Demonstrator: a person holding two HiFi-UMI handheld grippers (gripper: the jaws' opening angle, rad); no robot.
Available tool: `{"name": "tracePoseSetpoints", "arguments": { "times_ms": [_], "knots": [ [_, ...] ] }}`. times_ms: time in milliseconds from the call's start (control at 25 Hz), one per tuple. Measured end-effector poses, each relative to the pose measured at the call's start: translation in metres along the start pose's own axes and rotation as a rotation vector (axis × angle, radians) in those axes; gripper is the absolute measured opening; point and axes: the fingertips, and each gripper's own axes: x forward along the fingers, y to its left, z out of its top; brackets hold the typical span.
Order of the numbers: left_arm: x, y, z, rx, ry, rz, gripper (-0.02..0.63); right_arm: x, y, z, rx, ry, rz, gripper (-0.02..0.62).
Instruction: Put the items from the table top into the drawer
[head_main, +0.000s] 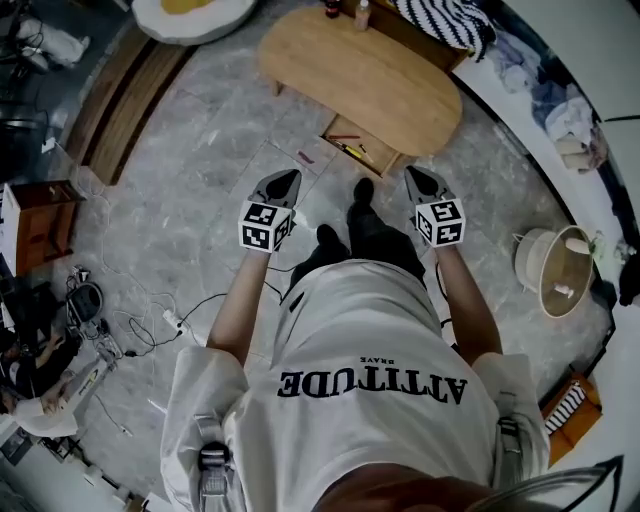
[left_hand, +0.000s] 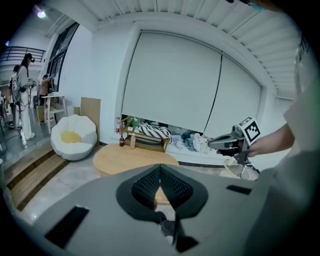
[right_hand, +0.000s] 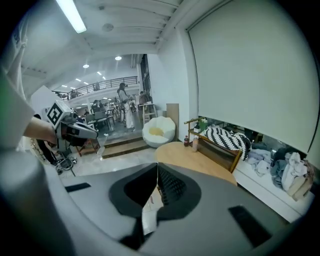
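Observation:
An oval wooden table (head_main: 370, 85) stands ahead of me on the grey floor. Its drawer (head_main: 372, 158) is pulled out toward me, with a few small things lying inside. Two small bottles (head_main: 330, 10) (head_main: 361, 14) stand at the table's far end. In the left gripper view the same bottles (left_hand: 121, 140) show beyond the table (left_hand: 130, 159). My left gripper (head_main: 283, 183) and right gripper (head_main: 420, 182) hover side by side in the air, short of the drawer. Both are shut and hold nothing. Each appears in the other's view: right gripper (left_hand: 220, 144), left gripper (right_hand: 92, 134).
A white beanbag seat (head_main: 190, 15) and wooden steps (head_main: 130, 95) lie to the left. Behind the table stands a rack with a striped cushion (head_main: 445, 20). A round basket (head_main: 555, 270) sits at the right, and cables (head_main: 160, 320) trail on the floor at the left. People stand far off.

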Motion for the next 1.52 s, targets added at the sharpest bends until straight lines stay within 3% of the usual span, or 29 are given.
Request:
{"name": "tracePoseSetpoints", "arguments": {
  "times_ms": [200, 480, 920, 1520],
  "knots": [
    [-0.018, -0.013, 0.003, 0.023, -0.035, -0.002, 0.02, -0.037, 0.011, 0.002, 0.045, -0.019, -0.001, 0.02],
    [-0.025, -0.045, 0.02, 0.049, -0.081, 0.012, 0.02, -0.073, -0.01, 0.025, -0.018, -0.097, -0.028, 0.02],
    [-0.016, -0.046, 0.06, 0.039, -0.16, 0.131, 0.021, -0.08, -0.065, 0.046, -0.057, -0.119, -0.016, 0.018],
    [-0.009, -0.048, 0.078, 0.037, -0.181, 0.16, 0.02, -0.078, -0.077, 0.064, -0.102, -0.148, 0.02, 0.018]
  ]
}}
